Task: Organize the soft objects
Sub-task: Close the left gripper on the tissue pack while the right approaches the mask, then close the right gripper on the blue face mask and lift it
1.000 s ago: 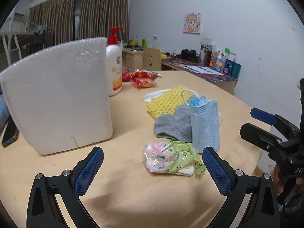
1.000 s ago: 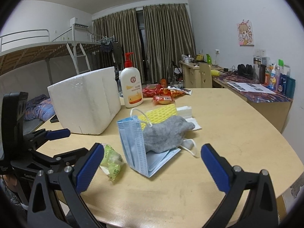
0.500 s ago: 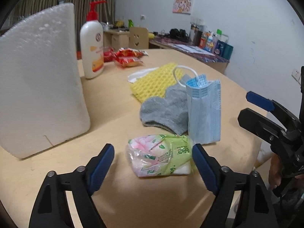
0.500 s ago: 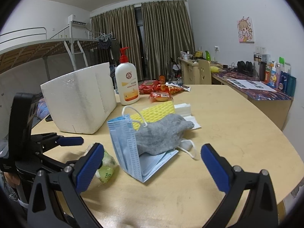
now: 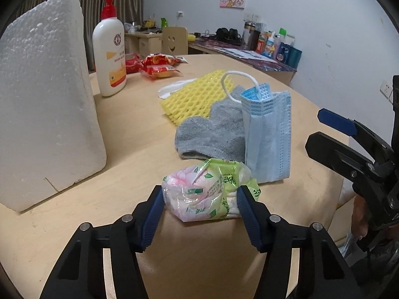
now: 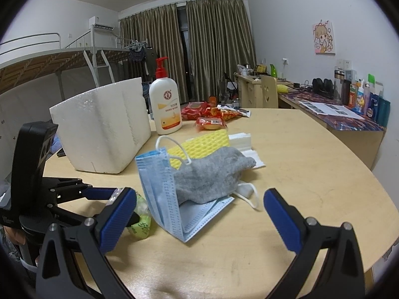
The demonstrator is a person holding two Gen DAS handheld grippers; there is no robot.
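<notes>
A pink-and-green tissue pack (image 5: 208, 190) lies on the round wooden table (image 5: 129, 122). My left gripper (image 5: 200, 205) has closed on the pack, both pads touching its sides. Behind it lie a grey sock (image 5: 212, 130), a stack of blue face masks (image 5: 270, 134) and a yellow foam net (image 5: 197, 97). My right gripper (image 6: 199, 214) is open and empty, hovering before the masks (image 6: 162, 186) and sock (image 6: 212, 174). The pack (image 6: 142, 220) shows partly behind its left finger. The white foam box (image 5: 42, 99) stands at left.
A lotion pump bottle (image 5: 109, 49) and red snack packets (image 5: 159, 67) sit at the back of the table. White tissue sheets (image 6: 243, 140) lie behind the net. A desk (image 6: 331, 114) with bottles lines the right wall. The table edge runs near on the right.
My left gripper moved forward and down to the tissue pack and closed its fingers onto it. My right gripper stayed open and barely shifted.
</notes>
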